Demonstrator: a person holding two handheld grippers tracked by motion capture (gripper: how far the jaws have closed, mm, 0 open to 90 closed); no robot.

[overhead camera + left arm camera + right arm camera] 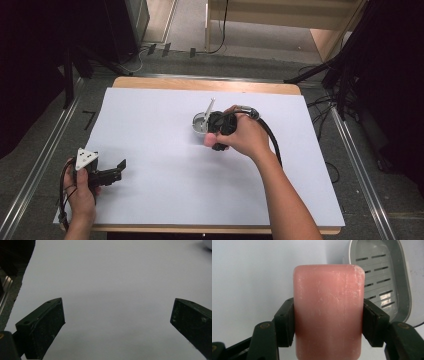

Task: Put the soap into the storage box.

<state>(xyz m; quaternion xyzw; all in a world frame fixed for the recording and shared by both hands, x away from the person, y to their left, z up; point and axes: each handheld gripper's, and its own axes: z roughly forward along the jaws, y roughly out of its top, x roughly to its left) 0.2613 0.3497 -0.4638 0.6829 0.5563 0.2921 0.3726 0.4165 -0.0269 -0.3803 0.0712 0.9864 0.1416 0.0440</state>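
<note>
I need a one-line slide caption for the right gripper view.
Right hand-held gripper clamps a pink rectangular soap bar beside an open grey slotted plastic soap dish.

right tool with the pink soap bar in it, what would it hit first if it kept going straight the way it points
Probably the open grey soap box: it lies just beyond the pink soap bar clamped in the right tool, a little off to one side. The bar would likely meet the box's slotted tray or rim first, though depth is hard to judge.
</note>
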